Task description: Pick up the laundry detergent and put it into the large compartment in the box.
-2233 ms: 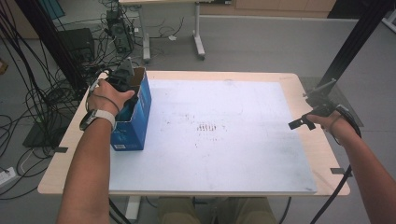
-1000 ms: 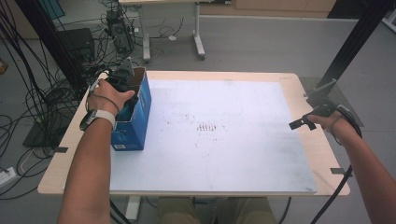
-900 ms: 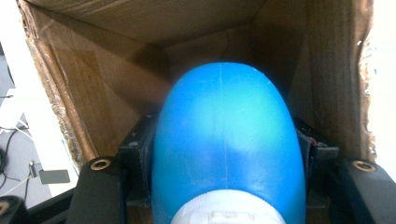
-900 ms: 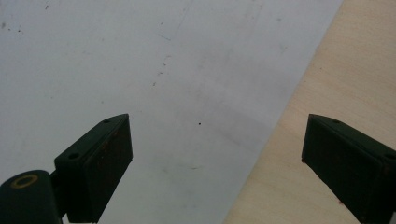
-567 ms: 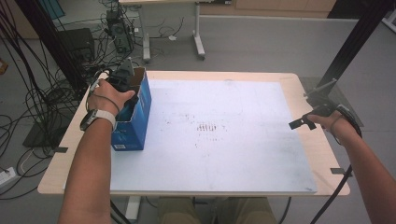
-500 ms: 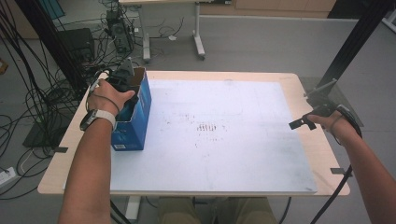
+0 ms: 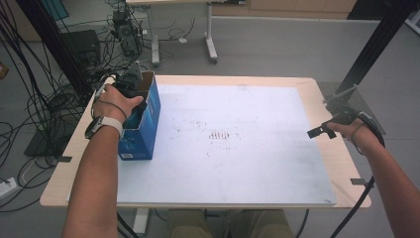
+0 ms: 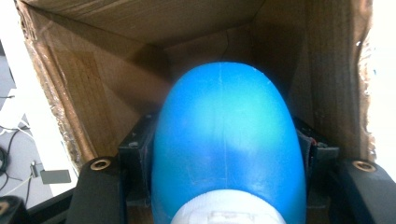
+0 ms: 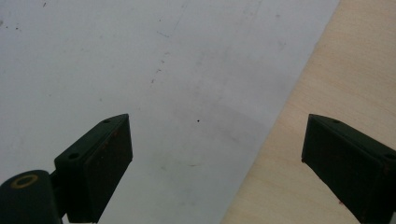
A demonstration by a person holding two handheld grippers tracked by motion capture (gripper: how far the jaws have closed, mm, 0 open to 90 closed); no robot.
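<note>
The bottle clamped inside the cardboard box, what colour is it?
Bright blue bottle with a white cap end, best seen in the left gripper view.

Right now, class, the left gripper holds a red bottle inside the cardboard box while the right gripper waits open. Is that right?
Not quite: the bottle is blue, as the left gripper view shows. The left gripper holds it inside the cardboard box, and the right gripper waits open.

the right hand-held gripper (image 9: 217, 163) hangs with black jaws wide apart (nothing between them) over a scuffed white mat (image 9: 140, 70) on the pale wooden surface (image 9: 327, 74).
</note>
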